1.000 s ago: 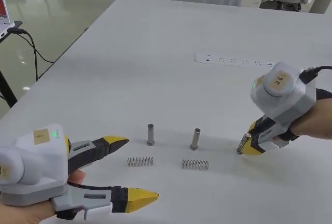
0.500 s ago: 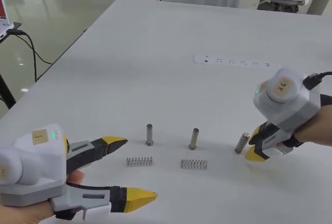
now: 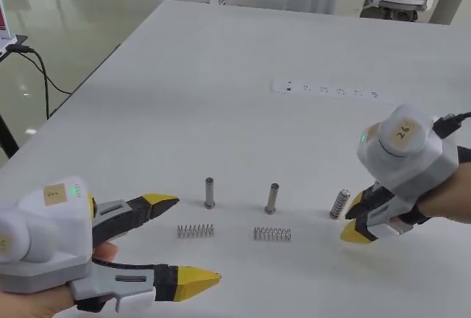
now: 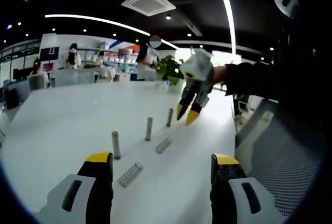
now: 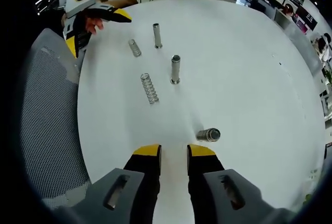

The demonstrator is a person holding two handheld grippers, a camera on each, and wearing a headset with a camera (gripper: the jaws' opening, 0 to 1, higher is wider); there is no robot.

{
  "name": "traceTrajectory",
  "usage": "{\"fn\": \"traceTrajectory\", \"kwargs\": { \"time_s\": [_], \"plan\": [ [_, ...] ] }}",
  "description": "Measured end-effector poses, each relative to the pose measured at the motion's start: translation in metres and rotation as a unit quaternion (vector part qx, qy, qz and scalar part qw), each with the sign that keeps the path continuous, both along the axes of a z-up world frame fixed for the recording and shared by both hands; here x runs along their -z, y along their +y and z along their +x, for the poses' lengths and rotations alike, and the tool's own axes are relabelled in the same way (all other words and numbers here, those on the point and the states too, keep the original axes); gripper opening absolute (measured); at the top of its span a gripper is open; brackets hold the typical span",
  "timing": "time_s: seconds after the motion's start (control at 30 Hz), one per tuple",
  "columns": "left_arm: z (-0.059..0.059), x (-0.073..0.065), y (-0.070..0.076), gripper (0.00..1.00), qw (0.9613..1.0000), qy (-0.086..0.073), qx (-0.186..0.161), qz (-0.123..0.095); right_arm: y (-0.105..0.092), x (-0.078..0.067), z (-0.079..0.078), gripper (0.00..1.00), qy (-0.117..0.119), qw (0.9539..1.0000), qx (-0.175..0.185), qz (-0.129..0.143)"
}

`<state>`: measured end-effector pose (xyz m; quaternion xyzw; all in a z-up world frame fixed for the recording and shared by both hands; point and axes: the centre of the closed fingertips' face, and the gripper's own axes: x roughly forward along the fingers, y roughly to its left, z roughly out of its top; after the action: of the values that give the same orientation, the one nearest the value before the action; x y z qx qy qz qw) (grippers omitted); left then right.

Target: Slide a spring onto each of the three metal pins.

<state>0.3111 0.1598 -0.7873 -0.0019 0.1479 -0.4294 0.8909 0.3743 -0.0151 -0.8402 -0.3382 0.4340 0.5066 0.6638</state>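
The right tool hovers low over the surface, its jaws a little apart with nothing between them. Just beside it, at about ten o'clock in the head view, stands the right pin with the fitted spring around it. In the right gripper view that pin sits at one o'clock off the tips, clear of them. I judge one pin of three done, and the step in hand is fetching the second spring.

Further out at nine o'clock stand the middle pin and the left pin, both upright and bare. Each has a loose spring lying flat at its six o'clock, the middle spring and the left spring.

The left tool sits at the near left, jaws spread wide and empty, with the left spring just off its mouth at one o'clock.

The next move probably calls for a light pinch near one end of a loose spring. It would then need tipping upright and lining up over a pin's top. Such a spring looks likely to roll, or to shoot out of the jaws if squeezed hard.
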Motion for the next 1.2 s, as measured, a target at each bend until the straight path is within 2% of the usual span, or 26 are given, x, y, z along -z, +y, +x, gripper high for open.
{"fn": "traceTrajectory", "kwargs": {
  "time_s": [0.2,0.57,0.9,1.2],
  "plan": [
    [-0.001,-0.001,0.0,0.73,1.0,-0.001,0.001,0.0,0.016,-0.003,-0.015,0.16,0.01,0.9998,-0.017,0.008],
    [-0.002,0.0,-0.003,0.72,1.0,-0.001,0.005,0.002,0.048,-0.009,-0.018,0.15,0.003,0.9982,-0.055,0.022],
    [-0.003,0.001,-0.005,0.72,1.0,0.002,0.007,0.002,0.066,-0.002,-0.016,0.14,0.004,0.996,-0.087,0.018],
    [-0.004,0.002,-0.007,0.71,0.9999,0.006,0.012,0.004,0.076,0.011,-0.016,0.13,0.012,0.9946,-0.102,0.015]
  ]
}}
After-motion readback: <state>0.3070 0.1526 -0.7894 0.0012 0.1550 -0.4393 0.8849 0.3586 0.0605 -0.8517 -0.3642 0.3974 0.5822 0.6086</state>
